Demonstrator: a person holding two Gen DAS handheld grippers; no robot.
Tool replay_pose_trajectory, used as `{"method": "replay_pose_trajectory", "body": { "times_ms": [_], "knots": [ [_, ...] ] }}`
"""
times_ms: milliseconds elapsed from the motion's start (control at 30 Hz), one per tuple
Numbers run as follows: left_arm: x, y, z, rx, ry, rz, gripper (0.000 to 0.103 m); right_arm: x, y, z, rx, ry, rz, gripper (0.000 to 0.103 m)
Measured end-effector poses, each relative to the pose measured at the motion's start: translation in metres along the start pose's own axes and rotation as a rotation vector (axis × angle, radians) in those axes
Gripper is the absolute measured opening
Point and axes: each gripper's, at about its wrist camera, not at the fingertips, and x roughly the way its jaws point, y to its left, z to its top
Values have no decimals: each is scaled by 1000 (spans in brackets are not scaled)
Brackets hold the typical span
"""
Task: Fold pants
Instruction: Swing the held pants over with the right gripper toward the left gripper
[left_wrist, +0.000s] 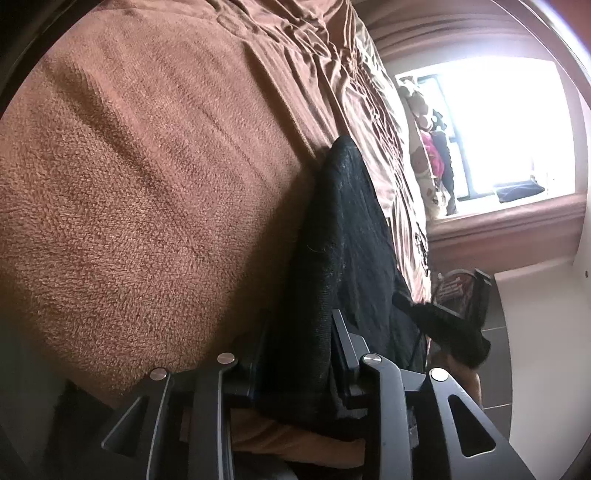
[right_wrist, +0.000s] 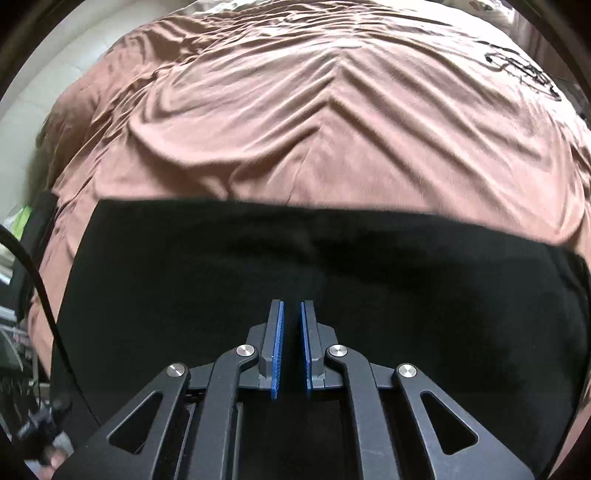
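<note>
1. Left wrist view, left side of the frame: brown terry blanket (left_wrist: 140, 177), looped and nubbly, filling most of the picture; smoother, wrinkled bedcover (left_wrist: 306, 48) toward the upper middle.
2. Centre to lower centre: black pants (left_wrist: 343, 229), a matte woven fabric, rising in a tapered fold between the fingers of the left gripper (left_wrist: 299, 332). Fingers parted, cloth lying between them; cannot tell whether the pads press on it.
3. Right side: bright window (left_wrist: 506, 125) with a wooden sill, patterned soft items beside it, tiled floor at lower right.
4. Right wrist view, left edge: black cable (right_wrist: 40, 288) curving down, clutter behind it too blurred to name.
5. Centre: right gripper (right_wrist: 291, 308), blue ribbed pads nearly together, nothing visibly pinched, poised over the pants (right_wrist: 406, 295), which lie as a broad flat black slab with a straight upper edge across the lower half.
6. Upper half and right: bedcover (right_wrist: 295, 122), pinkish-brown, sheeny, creased in chevron ridges.
7. Judged progress: at least one fold apparently laid flat; final folds and smoothing likely left.
</note>
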Motion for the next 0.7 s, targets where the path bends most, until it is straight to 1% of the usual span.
{"method": "replay_pose_trajectory", "body": {
  "times_ms": [133,200,233,333,467,700],
  "knots": [
    [1,-1,0,-10,1,-3,32,-9,2,-23,-18,19,29,4],
    [2,-4,0,-13,-1,-17,26,-15,5,-36,-29,22,40,4],
    [2,-6,0,-8,-3,-24,20,-18,4,-40,-33,22,43,4],
    [-1,-14,-2,16,-18,-22,17,-26,4,-58,-34,19,56,4],
    [-3,-24,-3,35,-27,-31,15,-38,0,-75,-35,8,65,4],
    [-11,-51,0,91,-45,-56,15,-53,9,-112,-59,-11,65,4]
  ]
}}
